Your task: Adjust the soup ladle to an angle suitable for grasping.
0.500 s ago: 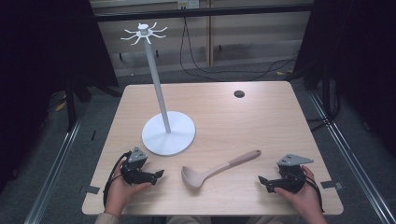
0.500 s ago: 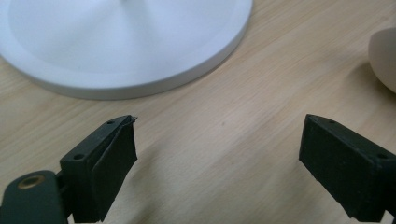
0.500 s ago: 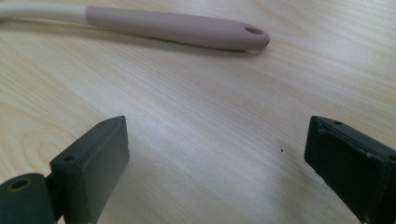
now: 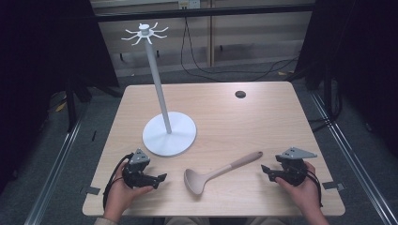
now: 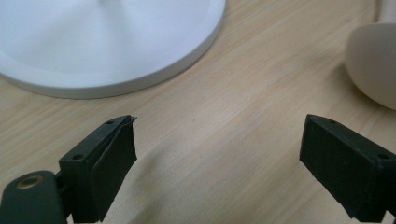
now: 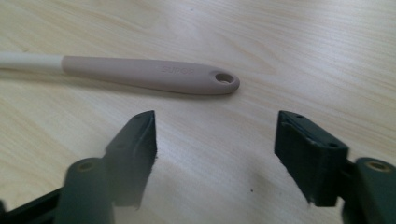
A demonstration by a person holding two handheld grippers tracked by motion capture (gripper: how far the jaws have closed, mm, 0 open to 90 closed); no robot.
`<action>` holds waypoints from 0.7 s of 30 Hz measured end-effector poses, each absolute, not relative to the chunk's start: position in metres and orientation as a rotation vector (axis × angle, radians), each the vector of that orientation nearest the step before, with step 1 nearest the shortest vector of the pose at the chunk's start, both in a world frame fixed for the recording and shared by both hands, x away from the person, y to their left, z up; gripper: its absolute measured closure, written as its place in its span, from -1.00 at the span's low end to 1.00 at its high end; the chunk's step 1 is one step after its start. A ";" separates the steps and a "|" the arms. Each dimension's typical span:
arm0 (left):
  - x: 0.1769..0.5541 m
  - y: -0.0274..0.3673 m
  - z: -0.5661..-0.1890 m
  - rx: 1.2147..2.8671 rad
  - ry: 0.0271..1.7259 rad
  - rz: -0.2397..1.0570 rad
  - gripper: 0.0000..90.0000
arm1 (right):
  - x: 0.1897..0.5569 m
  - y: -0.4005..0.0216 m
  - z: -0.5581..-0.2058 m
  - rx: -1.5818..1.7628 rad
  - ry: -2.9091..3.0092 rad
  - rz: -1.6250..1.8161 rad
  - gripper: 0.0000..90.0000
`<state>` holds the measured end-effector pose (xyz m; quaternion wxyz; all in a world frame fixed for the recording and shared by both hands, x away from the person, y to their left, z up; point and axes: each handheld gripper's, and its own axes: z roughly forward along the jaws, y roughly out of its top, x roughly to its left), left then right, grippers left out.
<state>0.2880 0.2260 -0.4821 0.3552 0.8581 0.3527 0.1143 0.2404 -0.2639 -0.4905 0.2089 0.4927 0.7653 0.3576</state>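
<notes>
Ladle (image 4: 217, 171) lies flat on the table (image 4: 263, 117) near the near edge, bowl to the left, handle angled far-right, between your two grippers and touching neither. Your right gripper (image 4: 266, 171) sits just right of the handle end, jaws apart with nothing between; your left gripper (image 4: 158, 179) rests left of the bowl, jaws spread, empty. White stand (image 4: 169, 133) sits just beyond the left gripper.

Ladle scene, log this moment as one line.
ladle: flat on table, untouched | left claw: open, empty | right claw: open, near handle | stand: upright
</notes>
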 end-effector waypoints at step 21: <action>0.267 0.251 -0.479 2.178 0.977 0.335 -0.76 | 0.283 -0.264 -0.492 1.339 2.084 0.914 1.00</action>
